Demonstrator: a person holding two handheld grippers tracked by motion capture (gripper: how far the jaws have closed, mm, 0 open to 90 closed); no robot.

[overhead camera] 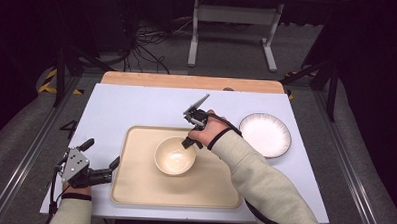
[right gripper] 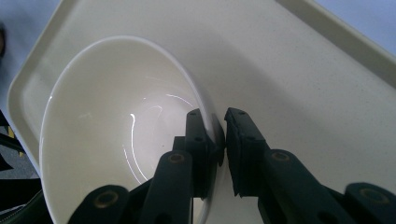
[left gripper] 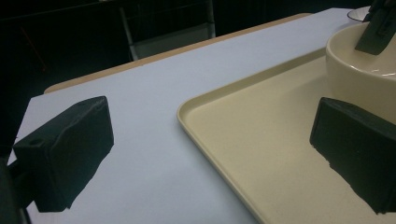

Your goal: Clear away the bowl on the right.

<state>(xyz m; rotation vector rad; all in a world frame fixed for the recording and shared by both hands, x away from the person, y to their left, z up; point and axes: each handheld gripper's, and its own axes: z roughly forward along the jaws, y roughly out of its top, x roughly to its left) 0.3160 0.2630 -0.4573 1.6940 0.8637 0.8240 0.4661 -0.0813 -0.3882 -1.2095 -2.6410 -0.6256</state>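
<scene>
A cream bowl (overhead camera: 174,156) stands on a beige tray (overhead camera: 134,187) in the middle of the table. My right gripper (overhead camera: 189,142) reaches down from the bowl's far right side and is shut on its rim. The right gripper view has one jaw inside the bowl (right gripper: 116,130) and the other outside, both pressed against the thin wall, over the tray (right gripper: 303,84). My left gripper (overhead camera: 101,156) lies low at the tray's left edge, open, with nothing between its jaws. Its own view looks across the tray (left gripper: 243,140) toward the bowl (left gripper: 364,84).
A white plate with a dark rim (overhead camera: 265,134) sits on the table to the right of the tray. White paper (overhead camera: 136,107) covers the tabletop, with a wooden strip along the far edge. A metal stand and cables are on the floor beyond.
</scene>
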